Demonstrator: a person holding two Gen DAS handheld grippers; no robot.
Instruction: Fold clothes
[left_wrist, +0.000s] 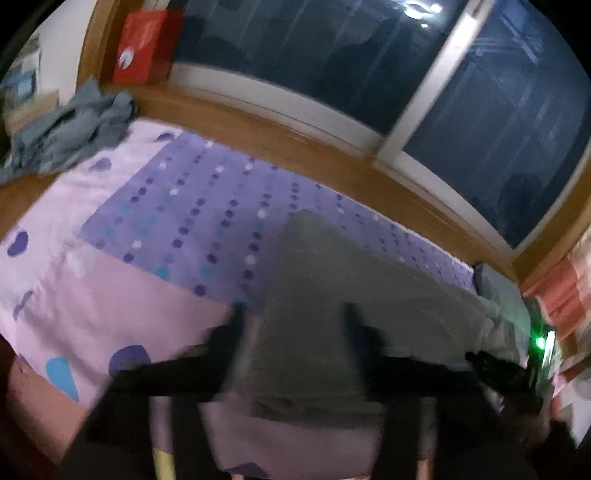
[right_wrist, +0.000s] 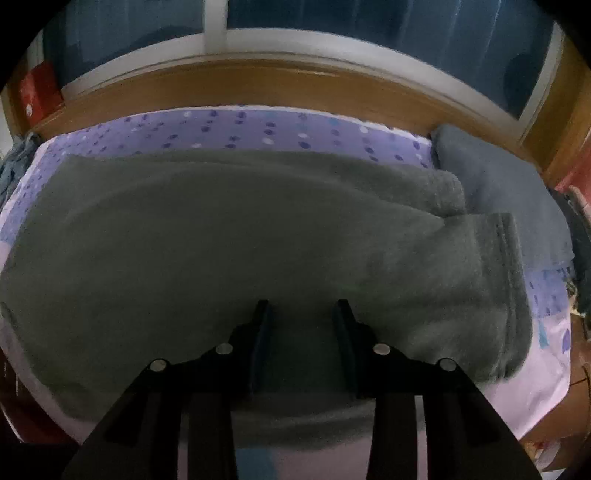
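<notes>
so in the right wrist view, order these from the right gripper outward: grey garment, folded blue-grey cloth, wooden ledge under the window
1. grey garment: directly under and ahead of the right gripper, spread across the bed.
2. folded blue-grey cloth: beyond the garment, far right.
3. wooden ledge: farthest, behind the bed below the window.

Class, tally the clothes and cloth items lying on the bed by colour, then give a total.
Grey-green: 1, the folded garment under the grippers
Grey-blue, folded: 1, the folded cloth at the bed's right end
Grey-blue, crumpled: 1, the clothes heap at the far left corner
Total: 3
</notes>
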